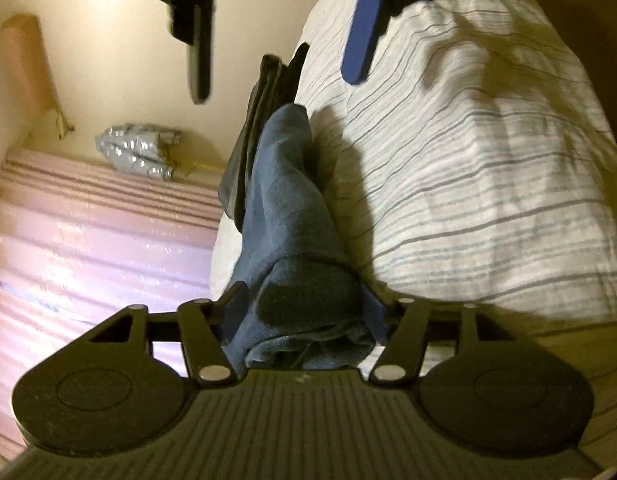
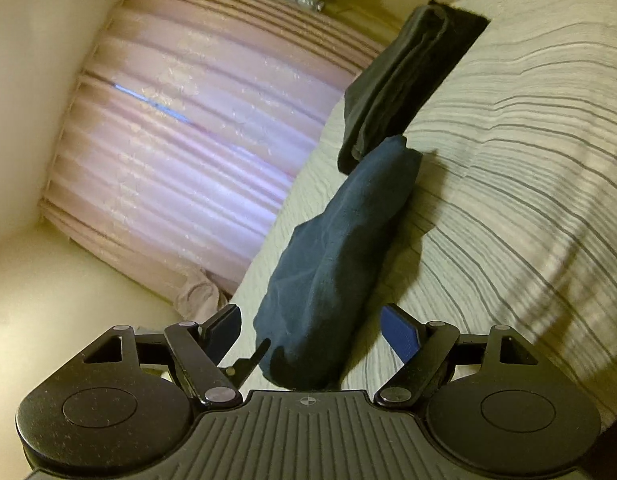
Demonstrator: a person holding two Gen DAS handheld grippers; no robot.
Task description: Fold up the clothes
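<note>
- Here, left tongs (image 1: 304,300) clenched on the near end of a folded blue garment (image 1: 284,216) lying on the striped bed cover (image 1: 488,184).
- Right tongs (image 2: 310,326) released, fingers either side of the same garment, clear of it.
- Just beyond, touching it, a folded dark garment (image 2: 404,84) near the bed's edge.
- Pink curtain (image 2: 180,152) behind.

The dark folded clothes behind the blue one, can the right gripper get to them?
Probably yes. The right gripper is open, with the blue garment lying between it and the dark folded clothes. Nothing covers that pile on the striped bedspread, so the gripper could likely reach over or around it.
</note>
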